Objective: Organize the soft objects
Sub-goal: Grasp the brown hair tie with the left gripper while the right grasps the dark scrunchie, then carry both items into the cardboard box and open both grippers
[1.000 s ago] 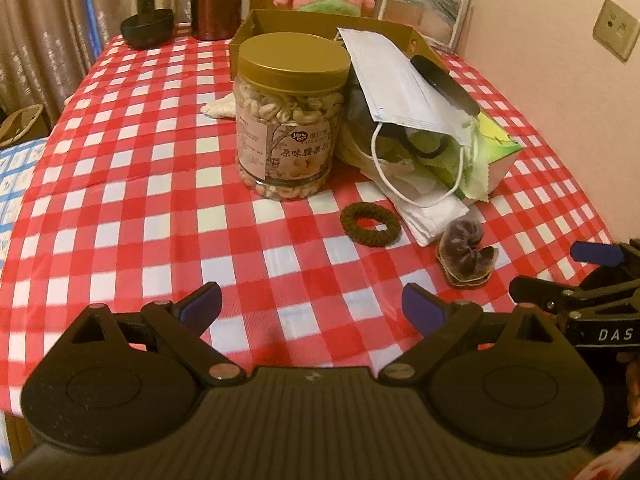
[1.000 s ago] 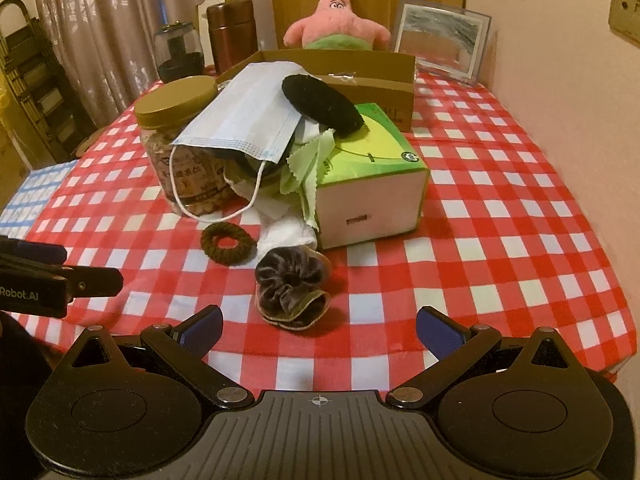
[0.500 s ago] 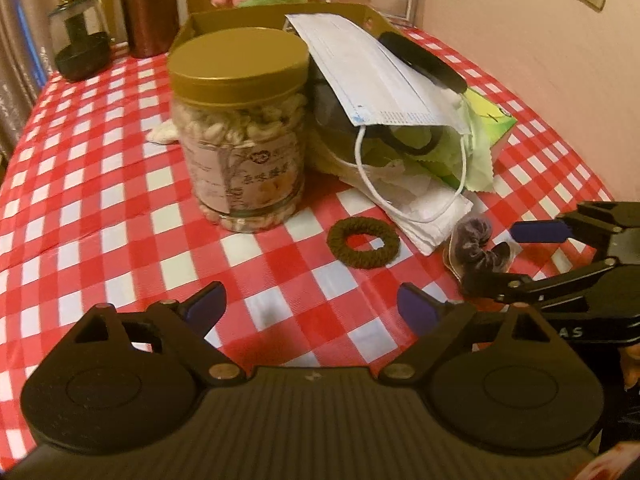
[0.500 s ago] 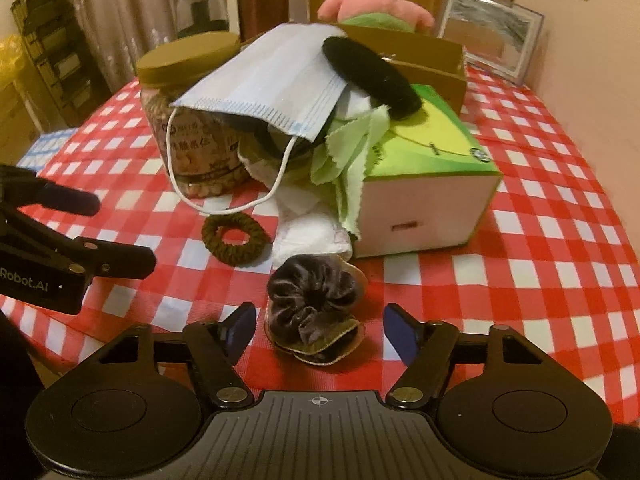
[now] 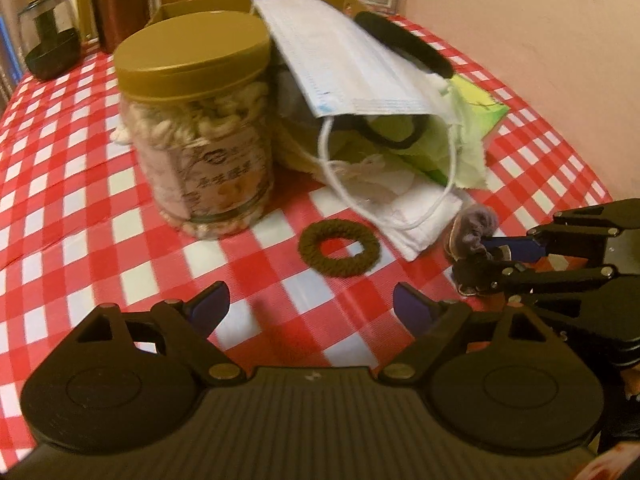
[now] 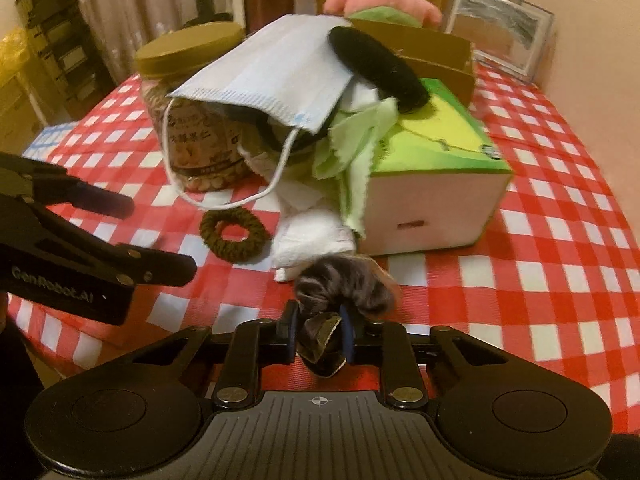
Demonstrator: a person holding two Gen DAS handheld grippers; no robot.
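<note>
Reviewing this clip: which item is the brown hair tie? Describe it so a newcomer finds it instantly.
Start at the nut jar with the gold lid on the checked tablecloth. Just in front of it, beside the folded white cloth, lies the brown hair tie. It is a flat, ribbed, open ring, unlike the ruffled dark scrunchie nearby.

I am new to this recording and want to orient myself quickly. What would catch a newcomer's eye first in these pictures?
First, the right gripper at the table's near edge, its jaws closing on a dark velvet scrunchie. Behind it a blue face mask drapes over a heap of soft things between the nut jar and the green tissue box. A brown hair tie lies flat ahead of the open left gripper.
</note>
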